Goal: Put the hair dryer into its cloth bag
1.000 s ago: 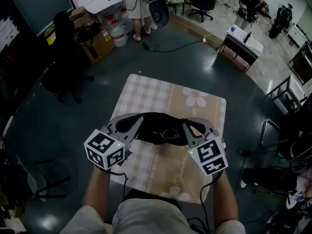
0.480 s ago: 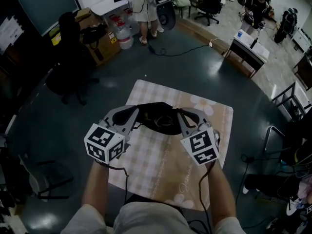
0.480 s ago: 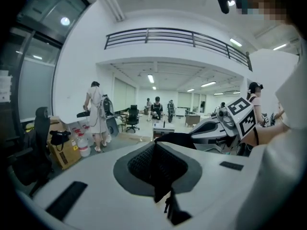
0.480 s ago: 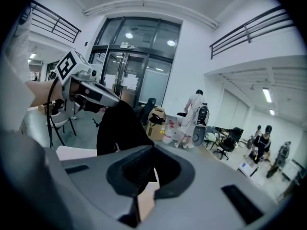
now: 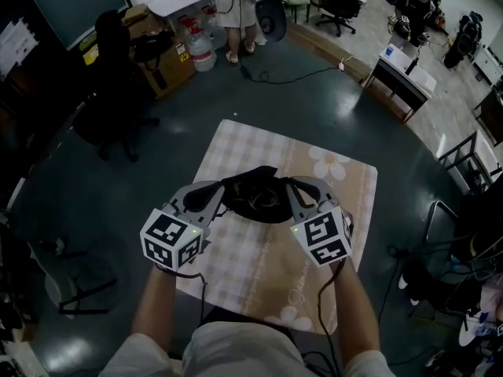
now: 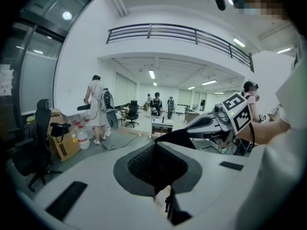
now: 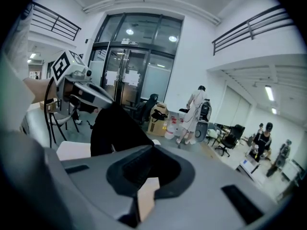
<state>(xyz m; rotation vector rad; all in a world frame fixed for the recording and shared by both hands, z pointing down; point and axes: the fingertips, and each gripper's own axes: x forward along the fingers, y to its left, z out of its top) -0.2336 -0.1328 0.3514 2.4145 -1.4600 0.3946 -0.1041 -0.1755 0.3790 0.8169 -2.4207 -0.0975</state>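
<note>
A black cloth bag (image 5: 255, 199) hangs stretched between my two grippers above a beige checked cloth with daisy prints (image 5: 259, 144). My left gripper (image 5: 225, 195) is shut on the bag's left edge, and my right gripper (image 5: 292, 195) is shut on its right edge. In the left gripper view the jaws (image 6: 156, 164) pinch black fabric that runs across to the right gripper (image 6: 211, 126), and a drawstring (image 6: 169, 202) dangles below. In the right gripper view the jaws (image 7: 144, 176) pinch the bag (image 7: 117, 131), with the left gripper (image 7: 91, 97) beyond. I cannot tell whether the hair dryer is inside.
Around the covered table lies dark floor. A black office chair (image 5: 110, 93) and a cardboard box (image 5: 169, 61) stand at the back left, and a person (image 5: 236, 6) stands behind. A desk (image 5: 405, 69) is at the back right, with a metal frame (image 5: 440, 218) at the right.
Both grippers have carried the bag a little farther from me over the cloth. The right gripper has come closer to the left one, so the bag's top edge now bunches up.
</note>
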